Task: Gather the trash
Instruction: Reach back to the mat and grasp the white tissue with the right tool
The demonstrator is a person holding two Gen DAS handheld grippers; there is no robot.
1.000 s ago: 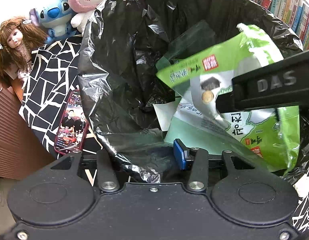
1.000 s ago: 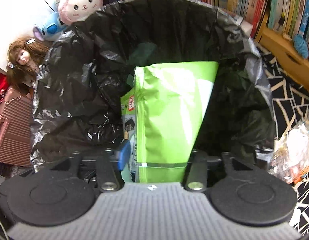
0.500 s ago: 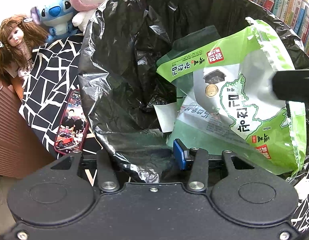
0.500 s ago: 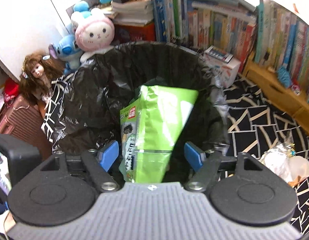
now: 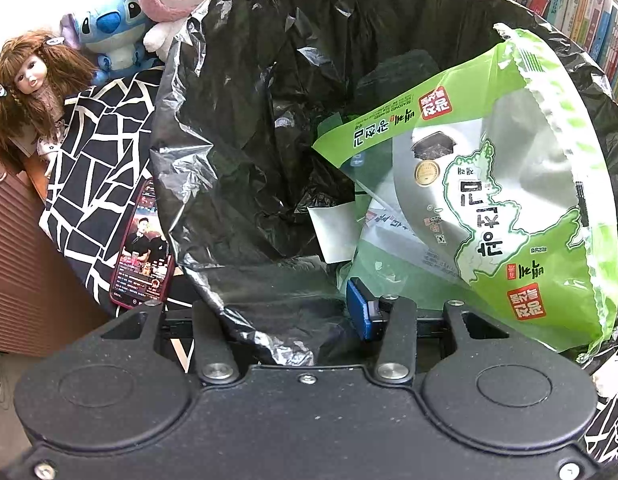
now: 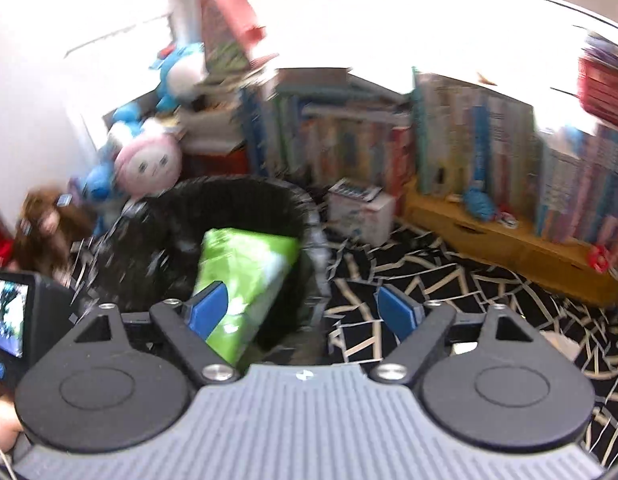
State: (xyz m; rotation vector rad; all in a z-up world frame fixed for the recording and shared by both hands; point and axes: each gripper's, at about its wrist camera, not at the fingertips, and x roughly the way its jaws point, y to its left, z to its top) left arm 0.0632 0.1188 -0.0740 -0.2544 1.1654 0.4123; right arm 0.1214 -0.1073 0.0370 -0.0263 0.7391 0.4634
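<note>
While the left gripper (image 5: pixel 293 312) pinches the rim of the black trash bag (image 5: pixel 237 152) at the frame's bottom middle, the green snack packet (image 5: pixel 509 208) sits inside (right side). The right gripper (image 6: pixel 305 312) has its fingers spread, holding nothing.

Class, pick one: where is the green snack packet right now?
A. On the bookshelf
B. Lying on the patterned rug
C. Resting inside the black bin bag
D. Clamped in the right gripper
C: the green snack packet leans inside the black bin bag, and the right gripper is open, holding nothing.
</note>
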